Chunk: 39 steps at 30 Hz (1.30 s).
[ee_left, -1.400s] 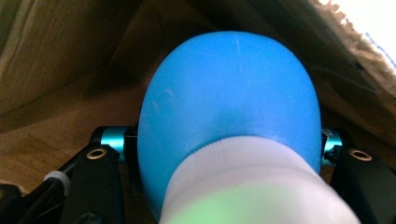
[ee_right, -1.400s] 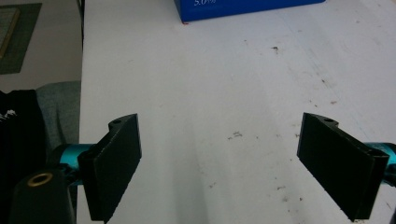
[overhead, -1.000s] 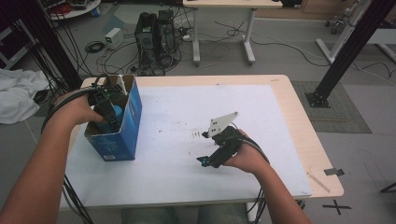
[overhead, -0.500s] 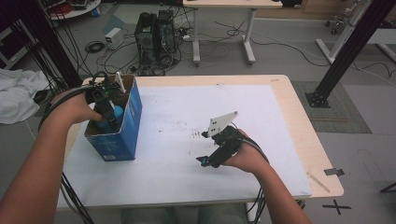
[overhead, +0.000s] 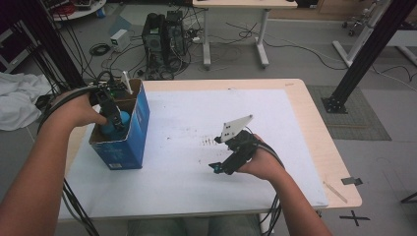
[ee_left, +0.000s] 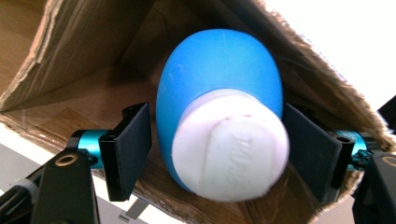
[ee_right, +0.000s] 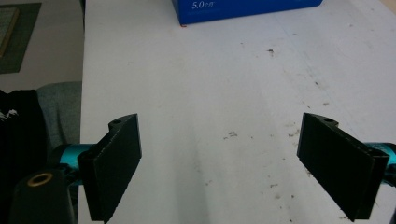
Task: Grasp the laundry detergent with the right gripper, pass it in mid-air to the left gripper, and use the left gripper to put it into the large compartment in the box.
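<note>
Blue cardboard makes up the open box at the left end of the tabletop, brown on the inside, its open top facing up. The person's left hand reaches over its rim and holds the left gripper down inside it. In the left gripper view a blue bottle with a white cap sits between the two black jaws; the cap end points straight back toward the camera, so the bottle's long axis runs along the jaws and away into the box. The right jaw presses the bottle's side. The left jaw stands a sliver off or barely against it, and I cannot tell which, so whether the bottle is truly clamped is unclear. From the high view only a patch of the bottle's blue shows in the box beside the gripper.

Near the middle of the tabletop the right hand holds the right gripper low over the white surface, its grey three-cornered plate tilted upward. Its jaws are spread wide with nothing between them, pointing across toward the box. Small dark specks lie scattered on the white top just beyond it. Cables trail from both grippers off the near edge.
</note>
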Motion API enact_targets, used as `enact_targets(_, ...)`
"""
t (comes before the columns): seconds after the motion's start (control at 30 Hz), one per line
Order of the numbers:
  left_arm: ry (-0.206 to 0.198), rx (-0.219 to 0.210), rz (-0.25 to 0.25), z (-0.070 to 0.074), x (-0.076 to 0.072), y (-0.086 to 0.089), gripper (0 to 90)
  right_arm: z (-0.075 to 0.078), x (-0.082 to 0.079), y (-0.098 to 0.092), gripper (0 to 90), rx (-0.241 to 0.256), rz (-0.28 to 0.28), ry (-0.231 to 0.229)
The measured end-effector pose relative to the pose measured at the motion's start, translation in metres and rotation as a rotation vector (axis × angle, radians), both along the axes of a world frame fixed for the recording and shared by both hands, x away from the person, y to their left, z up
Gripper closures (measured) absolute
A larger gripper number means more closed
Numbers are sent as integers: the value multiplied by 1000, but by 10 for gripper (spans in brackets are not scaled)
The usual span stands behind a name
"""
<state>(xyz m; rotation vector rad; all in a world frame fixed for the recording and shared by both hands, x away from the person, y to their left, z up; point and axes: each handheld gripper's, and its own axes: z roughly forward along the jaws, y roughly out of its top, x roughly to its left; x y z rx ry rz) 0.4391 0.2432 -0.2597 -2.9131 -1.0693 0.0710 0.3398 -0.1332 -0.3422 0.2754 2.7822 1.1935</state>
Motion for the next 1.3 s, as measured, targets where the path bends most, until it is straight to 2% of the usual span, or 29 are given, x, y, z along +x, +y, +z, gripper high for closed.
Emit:
enact_targets(0.1, -1, -8, 4, 3, -1, -1, 259, 1, 1, -2, 129, 1, 7, -9)
enact_targets(0.17, 1, -6, -12, 6, -1, 0, 235, 2, 1, -3, 129, 0, 1, -7)
enact_targets(0.2, -3, -15, 7, 7, -4, -2, 234, 3, 1, -3, 129, -4, -1, -6)
enact_targets(0.43, -5, -6, -11, 17, -6, -3, 219, 3, 1, -3, 129, 3, 9, -9)
enact_targets(0.53, -18, -8, -6, 22, -8, -4, 204, 3, 1, -4, 129, -3, 3, -1)
enact_targets(0.63, -13, -11, -14, 27, -10, -5, 189, 5, 3, -4, 129, 1, 14, -12)
enact_targets(0.67, -21, -19, -1, 28, -12, -5, 185, 6, 3, -5, 129, -3, 13, -13)
enact_targets(0.83, -19, -18, -16, 37, -15, -6, 166, 10, 4, -7, 129, -7, 16, -17)
enact_targets(0.87, -19, -23, -21, 41, -16, -7, 162, 13, 3, -8, 129, -14, 1, 4)
enact_targets(1.03, -25, -14, -47, 48, -18, -10, 118, 18, 4, -11, 129, -30, -3, 3)
enact_targets(1.13, -27, -19, -62, 53, -21, -15, 88, 25, 6, -16, 129, -56, -13, 16)
enact_targets(1.2, -43, -27, -61, 56, -23, -20, 74, 29, 7, -19, 129, -61, -12, 13)
enact_targets(1.3, -50, -29, -88, 60, -25, -27, 62, 31, 8, -21, 129, -72, -18, 11)
